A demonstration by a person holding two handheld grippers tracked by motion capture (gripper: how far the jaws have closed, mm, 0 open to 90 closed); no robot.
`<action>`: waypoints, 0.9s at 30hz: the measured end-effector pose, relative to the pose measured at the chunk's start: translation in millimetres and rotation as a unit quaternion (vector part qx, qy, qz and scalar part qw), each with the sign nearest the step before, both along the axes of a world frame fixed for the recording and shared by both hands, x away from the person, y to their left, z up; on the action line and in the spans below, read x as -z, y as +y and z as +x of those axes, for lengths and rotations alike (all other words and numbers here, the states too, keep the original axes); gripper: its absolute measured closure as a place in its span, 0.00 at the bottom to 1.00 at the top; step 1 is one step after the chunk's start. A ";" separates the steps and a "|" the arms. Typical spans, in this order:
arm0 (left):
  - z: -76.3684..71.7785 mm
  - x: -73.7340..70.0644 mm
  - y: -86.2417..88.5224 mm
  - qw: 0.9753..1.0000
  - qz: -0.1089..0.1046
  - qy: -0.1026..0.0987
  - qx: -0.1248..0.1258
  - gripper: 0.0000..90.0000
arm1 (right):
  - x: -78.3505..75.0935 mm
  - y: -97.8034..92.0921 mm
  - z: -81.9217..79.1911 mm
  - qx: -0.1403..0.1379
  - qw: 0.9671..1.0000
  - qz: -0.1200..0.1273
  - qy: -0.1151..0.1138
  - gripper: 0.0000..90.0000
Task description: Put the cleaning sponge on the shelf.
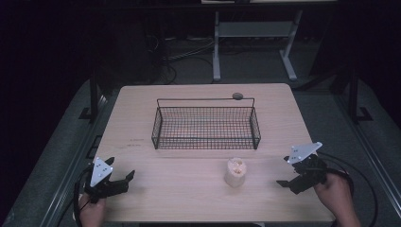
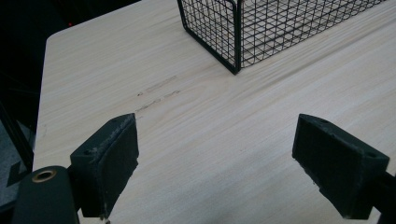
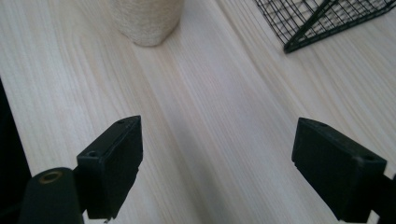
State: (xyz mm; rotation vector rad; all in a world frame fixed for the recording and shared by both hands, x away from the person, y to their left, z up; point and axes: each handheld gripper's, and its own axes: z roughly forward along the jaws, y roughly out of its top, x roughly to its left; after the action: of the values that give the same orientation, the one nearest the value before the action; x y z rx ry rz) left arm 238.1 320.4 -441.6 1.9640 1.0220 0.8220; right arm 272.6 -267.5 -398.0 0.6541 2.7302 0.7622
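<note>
Nothing is gripped yet: the left gripper point(image 1: 124, 180) and right gripper point(image 1: 287, 171) both rest near the table's point(image 1: 189, 203) near edge, jaws spread wide and empty. The pale, rough-sided cylinder point(image 1: 235, 172) stands upright just near of the wire basket point(image 1: 206, 127). Judging by closeness, the right gripper should reach left and close around it.

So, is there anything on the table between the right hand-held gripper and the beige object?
No. The high view shows bare table between the right hand-held gripper and the beige object.
</note>
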 end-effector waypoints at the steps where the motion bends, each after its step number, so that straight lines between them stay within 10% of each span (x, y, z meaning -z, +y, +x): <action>1: -0.5 0.2 0.2 1.000 -0.001 0.000 -0.001 0.15 | -1.2 3.1 0.4 -0.004 1.000 0.002 -0.002 0.17; 27: -1.4 -0.7 1.3 1.000 0.001 -0.002 0.000 0.15 | -8.9 49.0 9.7 -0.058 0.998 0.001 0.010 0.17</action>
State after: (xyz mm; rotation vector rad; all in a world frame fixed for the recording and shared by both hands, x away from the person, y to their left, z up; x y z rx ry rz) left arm 236.7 321.8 -440.9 1.9629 1.0201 0.8259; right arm 282.3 -218.4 -389.0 0.5108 2.8063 0.7881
